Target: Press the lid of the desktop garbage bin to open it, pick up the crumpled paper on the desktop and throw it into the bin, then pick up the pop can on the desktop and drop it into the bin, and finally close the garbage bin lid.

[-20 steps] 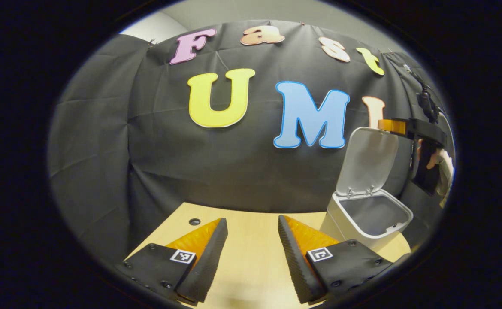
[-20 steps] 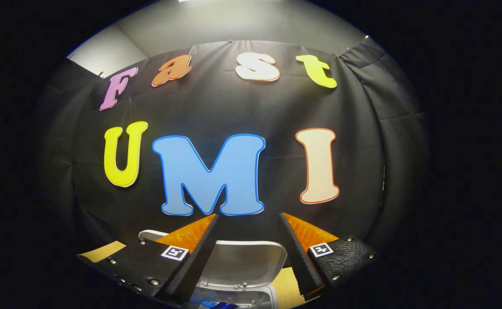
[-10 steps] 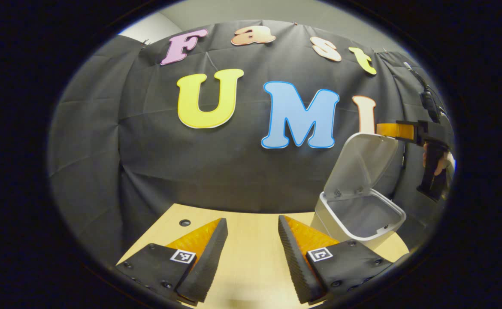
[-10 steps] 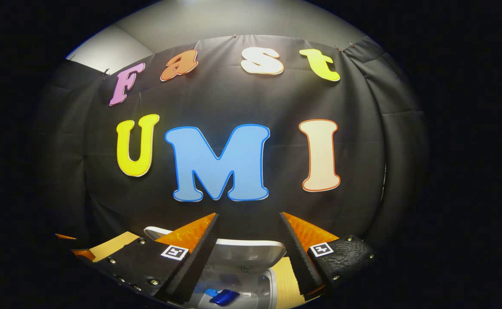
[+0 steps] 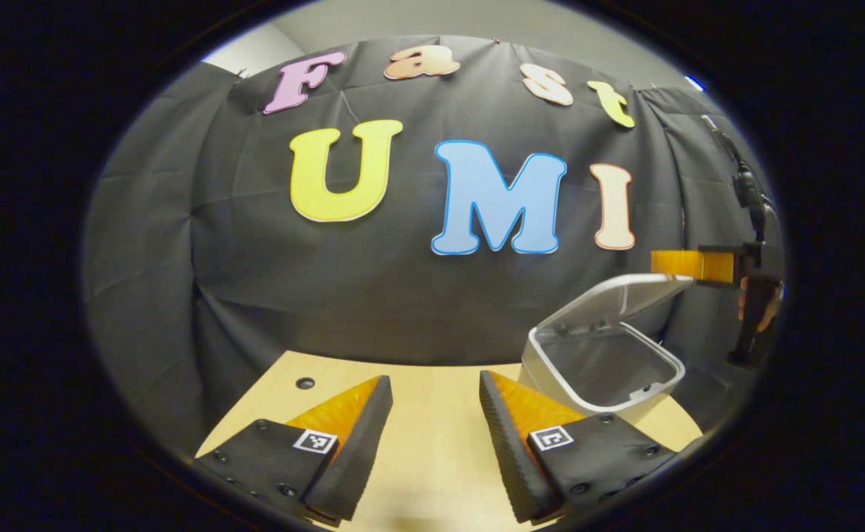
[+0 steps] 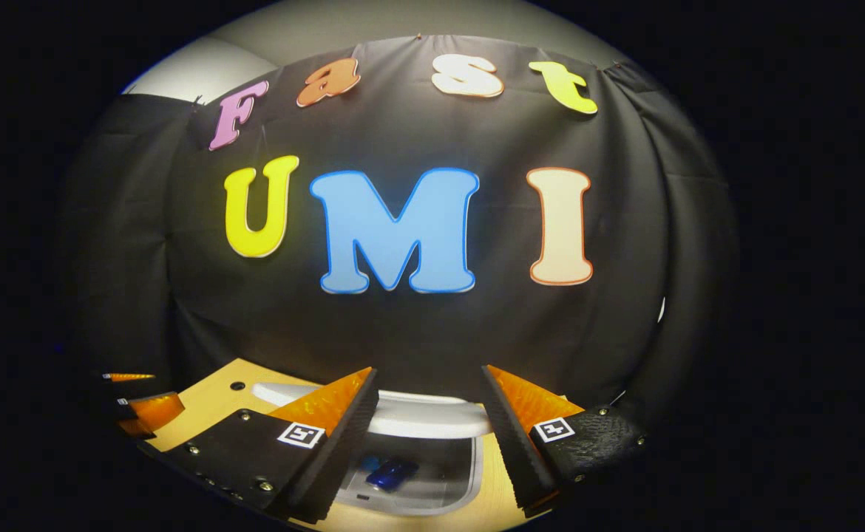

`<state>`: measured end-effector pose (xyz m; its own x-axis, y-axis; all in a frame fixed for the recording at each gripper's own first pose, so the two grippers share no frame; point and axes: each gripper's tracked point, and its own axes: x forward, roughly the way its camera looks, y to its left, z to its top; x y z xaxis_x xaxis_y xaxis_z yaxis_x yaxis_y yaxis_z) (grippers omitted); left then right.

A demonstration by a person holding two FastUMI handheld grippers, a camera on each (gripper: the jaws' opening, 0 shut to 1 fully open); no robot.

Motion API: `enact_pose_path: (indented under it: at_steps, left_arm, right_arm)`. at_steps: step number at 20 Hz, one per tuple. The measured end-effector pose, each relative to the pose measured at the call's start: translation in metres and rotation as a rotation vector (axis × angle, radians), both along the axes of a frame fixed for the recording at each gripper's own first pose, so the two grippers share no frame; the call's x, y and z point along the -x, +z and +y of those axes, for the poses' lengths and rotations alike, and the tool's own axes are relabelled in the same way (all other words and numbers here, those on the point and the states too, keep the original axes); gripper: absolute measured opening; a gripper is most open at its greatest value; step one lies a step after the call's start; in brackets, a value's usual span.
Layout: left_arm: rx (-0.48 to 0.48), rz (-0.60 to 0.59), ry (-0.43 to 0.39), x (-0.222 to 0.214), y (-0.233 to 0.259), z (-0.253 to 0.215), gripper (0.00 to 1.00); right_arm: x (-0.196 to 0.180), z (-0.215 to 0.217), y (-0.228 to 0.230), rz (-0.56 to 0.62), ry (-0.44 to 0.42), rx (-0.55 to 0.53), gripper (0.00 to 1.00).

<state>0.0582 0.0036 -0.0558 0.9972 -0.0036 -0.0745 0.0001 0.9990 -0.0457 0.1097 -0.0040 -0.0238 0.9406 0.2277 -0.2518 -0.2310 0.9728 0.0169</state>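
Note:
The white desktop bin [image 5: 551,373] stands at the table's right end, its lid [image 5: 614,294] tilted halfway down over the opening. My right gripper [image 5: 673,262] rests at the lid's raised front edge, a hand [image 5: 761,303] holding it. In the right gripper view the lid [image 6: 418,420] lies just beneath my open right gripper [image 6: 429,371], and a blue pop can [image 6: 392,473] lies inside the bin [image 6: 469,480]. My left gripper [image 5: 433,378] hovers open over the table, left of the bin, holding nothing. It shows again as the left gripper [image 6: 137,406] at the far left edge.
The light wooden table [image 5: 285,406] has a small round hole [image 5: 304,383] near its back left. The black cloth wall hangs close behind the table and bin. A cable [image 5: 743,177] hangs at the far right.
The bin lid has swung from nearly upright down to about half shut, with my right gripper following its edge downward. The left gripper has stayed open and shifted only slightly.

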Motion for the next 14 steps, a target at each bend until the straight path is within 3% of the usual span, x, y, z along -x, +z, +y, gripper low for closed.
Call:
enact_pose_path:
  at_steps: [6,14]
  left_arm:
    - [-0.007,-0.001,-0.004,0.004,0.002,-0.002,0.80]
    - [0.004,0.009,0.011,0.007,-0.002,0.004,0.80]
  right_arm:
    - [0.019,0.013,-0.066,0.135,0.037,0.101,0.88]
    - [0.029,0.019,-0.090,0.198,0.060,0.030,0.91]
